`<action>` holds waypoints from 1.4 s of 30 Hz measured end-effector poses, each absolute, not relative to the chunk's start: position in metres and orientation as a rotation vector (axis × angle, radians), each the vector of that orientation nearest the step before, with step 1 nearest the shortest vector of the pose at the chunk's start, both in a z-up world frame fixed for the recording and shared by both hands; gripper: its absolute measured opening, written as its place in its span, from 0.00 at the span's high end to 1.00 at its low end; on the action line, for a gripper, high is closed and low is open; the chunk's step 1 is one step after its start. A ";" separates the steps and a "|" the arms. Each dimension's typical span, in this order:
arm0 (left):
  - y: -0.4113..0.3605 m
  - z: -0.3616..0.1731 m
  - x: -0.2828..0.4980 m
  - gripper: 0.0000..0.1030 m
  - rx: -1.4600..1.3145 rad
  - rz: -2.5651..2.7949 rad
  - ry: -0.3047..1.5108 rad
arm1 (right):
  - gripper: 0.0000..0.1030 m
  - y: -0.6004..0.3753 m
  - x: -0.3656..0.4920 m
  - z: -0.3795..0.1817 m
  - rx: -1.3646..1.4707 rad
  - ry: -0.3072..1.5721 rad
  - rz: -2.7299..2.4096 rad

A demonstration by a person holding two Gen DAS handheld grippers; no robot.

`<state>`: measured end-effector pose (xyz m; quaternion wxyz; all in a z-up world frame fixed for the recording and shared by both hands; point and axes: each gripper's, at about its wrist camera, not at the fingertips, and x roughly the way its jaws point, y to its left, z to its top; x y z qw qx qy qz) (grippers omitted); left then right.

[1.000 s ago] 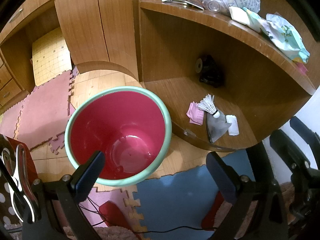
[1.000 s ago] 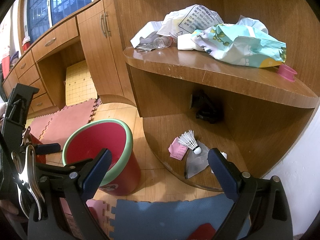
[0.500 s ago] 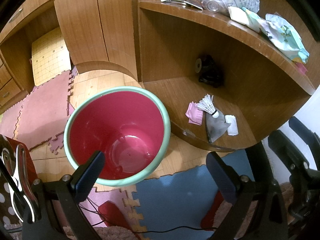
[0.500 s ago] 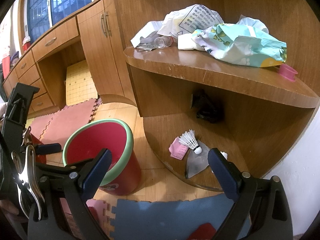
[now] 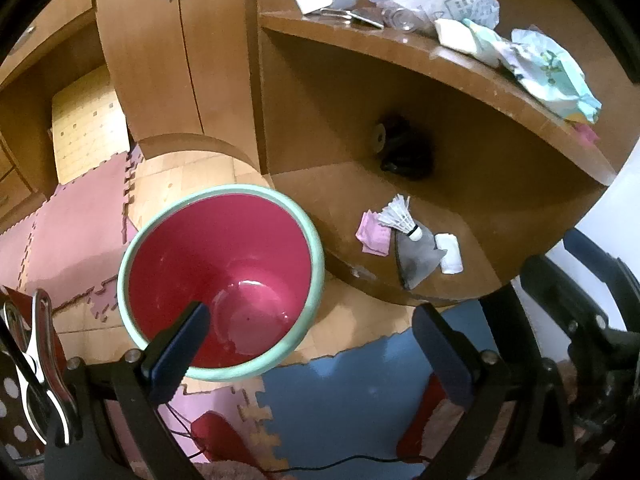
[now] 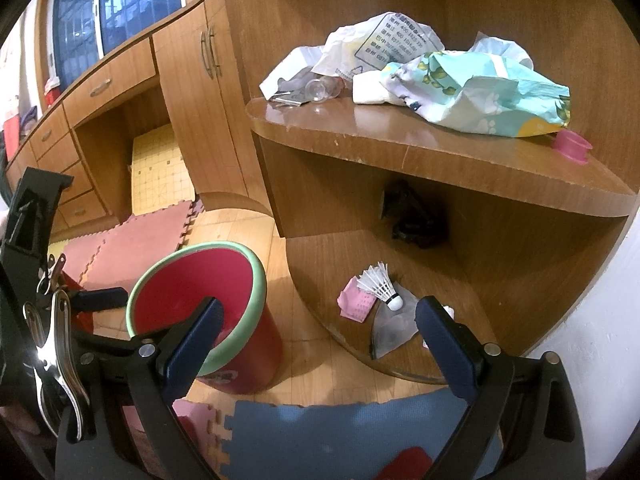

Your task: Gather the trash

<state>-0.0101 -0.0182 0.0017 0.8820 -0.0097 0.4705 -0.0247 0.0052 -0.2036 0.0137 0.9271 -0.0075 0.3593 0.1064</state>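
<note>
A red bin with a pale green rim (image 5: pixel 132 264) (image 6: pixel 260 280) stands on the floor beside a wooden corner shelf; nothing lies inside it. On the low shelf lie a white shuttlecock (image 5: pixel 400 218) (image 6: pixel 378 284), a pink paper (image 5: pixel 374 234) (image 6: pixel 354 304), a grey wrapper (image 5: pixel 416 258) (image 6: pixel 390 330) and a small white wad (image 5: pixel 450 252). Crumpled bags and wrappers (image 5: pixel 548 68) (image 6: pixel 476 96) cover the upper shelf. My left gripper (image 5: pixel 316 340) hovers open over the bin's near rim, holding nothing. My right gripper (image 6: pixel 320 332) is open too, in front of the low shelf.
A black object (image 5: pixel 404 152) (image 6: pixel 412 216) sits at the back of the low shelf. A pink cup (image 6: pixel 572 146) stands at the upper shelf's right end. Foam mats, blue (image 6: pixel 344 436) and pink (image 5: pixel 76 236), cover the floor. Cabinets and drawers (image 6: pixel 100 84) run along the left.
Both grippers have barely moved; the views drift very slightly. Nothing was picked up or let go.
</note>
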 end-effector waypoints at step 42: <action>-0.081 0.024 0.041 0.38 0.039 -0.168 1.004 | 0.24 -0.309 0.015 -0.029 0.129 1.022 -0.024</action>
